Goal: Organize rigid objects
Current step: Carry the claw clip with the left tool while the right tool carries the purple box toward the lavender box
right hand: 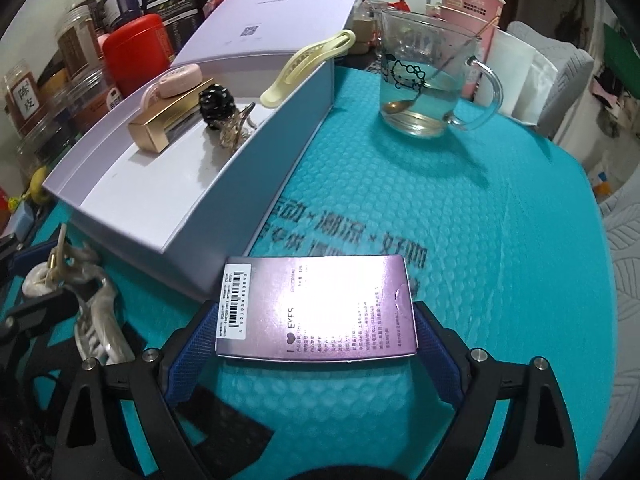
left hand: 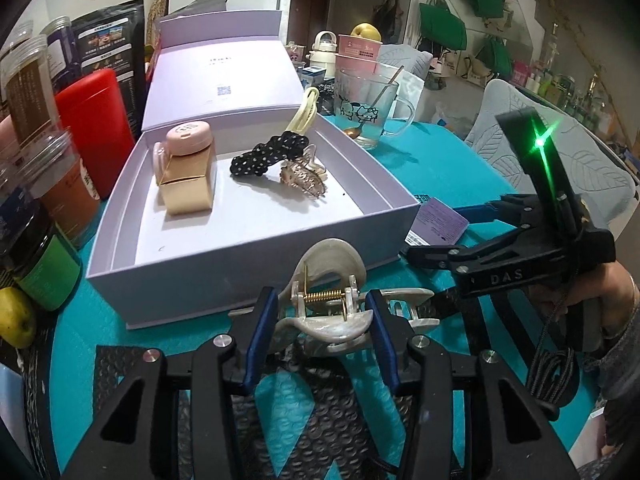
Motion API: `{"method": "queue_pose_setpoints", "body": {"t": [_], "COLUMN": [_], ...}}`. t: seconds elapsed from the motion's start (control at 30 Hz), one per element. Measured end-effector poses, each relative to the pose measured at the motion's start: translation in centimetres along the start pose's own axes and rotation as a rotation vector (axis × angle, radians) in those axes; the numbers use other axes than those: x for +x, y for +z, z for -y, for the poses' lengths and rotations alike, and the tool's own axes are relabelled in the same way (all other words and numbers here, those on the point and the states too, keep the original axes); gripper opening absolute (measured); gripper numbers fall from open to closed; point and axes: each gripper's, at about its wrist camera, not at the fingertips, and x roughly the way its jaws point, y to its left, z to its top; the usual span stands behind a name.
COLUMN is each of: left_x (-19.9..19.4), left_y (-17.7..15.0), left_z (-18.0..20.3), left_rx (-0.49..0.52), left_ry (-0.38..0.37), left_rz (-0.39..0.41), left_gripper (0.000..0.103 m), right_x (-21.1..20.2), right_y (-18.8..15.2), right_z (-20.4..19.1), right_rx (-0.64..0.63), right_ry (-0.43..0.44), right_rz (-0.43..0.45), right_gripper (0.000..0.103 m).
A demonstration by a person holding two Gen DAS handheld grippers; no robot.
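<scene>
While the left tongs [left hand: 322, 320] pinch the pearly hair claw [left hand: 328, 304] near the lavender box [left hand: 248, 252], it could spring loose; the right tongs [right hand: 316, 344], wide, straddle the purple carton [right hand: 316, 308], which may slip on the worktop [right hand: 440, 220].

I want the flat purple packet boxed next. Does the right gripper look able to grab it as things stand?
Probably yes: the right gripper already straddles the purple packet, nothing lying between them.

Close wrist views — box [left hand: 256, 256] (shared)
</scene>
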Motion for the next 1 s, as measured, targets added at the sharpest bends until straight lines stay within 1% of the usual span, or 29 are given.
{"method": "queue_pose_setpoints", "body": {"t": [0.1, 0.2, 0.23, 0.4, 0.57, 0.6, 0.67, 0.73, 0.77, 0.87, 1.0], "left_x": [-0.4, -0.9, -1.1, -2.1, -3.1, -3.2, -3.0, -2.3, -2.2, -2.1, -1.7], "left_y": [-0.3, -0.8, -0.9, -2.1, -3.3, -3.4, -3.8, -4.0, -4.1, -4.1, -3.6], "left_z": [-0.2, -0.4, -0.3, 0.2, 0.7, 0.8, 1.4, 2.1, 2.3, 2.3, 1.2], "left_rx": [-0.005, -0.010, -0.006, 0.009, 0.017, 0.024, 0.061, 0.113, 0.130, 0.146, 0.097], "left_ry": [-0.004, -0.009, -0.008, -0.003, 0.007, 0.013, 0.054, 0.117, 0.127, 0.119, 0.073], "left_rz": [-0.006, -0.009, -0.011, -0.020, -0.025, -0.024, -0.023, -0.035, -0.030, -0.008, -0.013], "left_gripper": [0.045, 0.045, 0.045, 0.045, 0.045, 0.045, 0.046, 0.049, 0.049, 0.050, 0.051], "right_x": [-0.9, -2.0, -2.2, -4.0, -5.7, -6.0, -6.5, -6.7, -6.8, -7.0, -7.4], "right_y": [-1.1, -2.3, -2.7, -4.4, -6.2, -6.6, -7.3, -8.0, -8.2, -8.7, -9.0], "right_z": [-0.3, -0.9, -1.1, -2.8, -3.7, -3.9, -4.3, -4.3, -4.2, -3.8, -3.4], "right_rx": [0.009, 0.008, 0.006, -0.012, 0.001, 0.001, 0.003, 0.015, 0.023, 0.062, 0.091], "right_ry": [0.003, 0.062, 0.069, 0.052, 0.061, 0.057, 0.050, 0.042, 0.040, 0.037, 0.022], "right_rz": [-0.007, -0.007, -0.010, 0.012, 0.030, 0.032, 0.034, 0.037, 0.038, 0.048, 0.059], "right_gripper": [0.093, 0.093, 0.093, 0.093, 0.093, 0.093, 0.093, 0.093, 0.093, 0.093, 0.093]}}
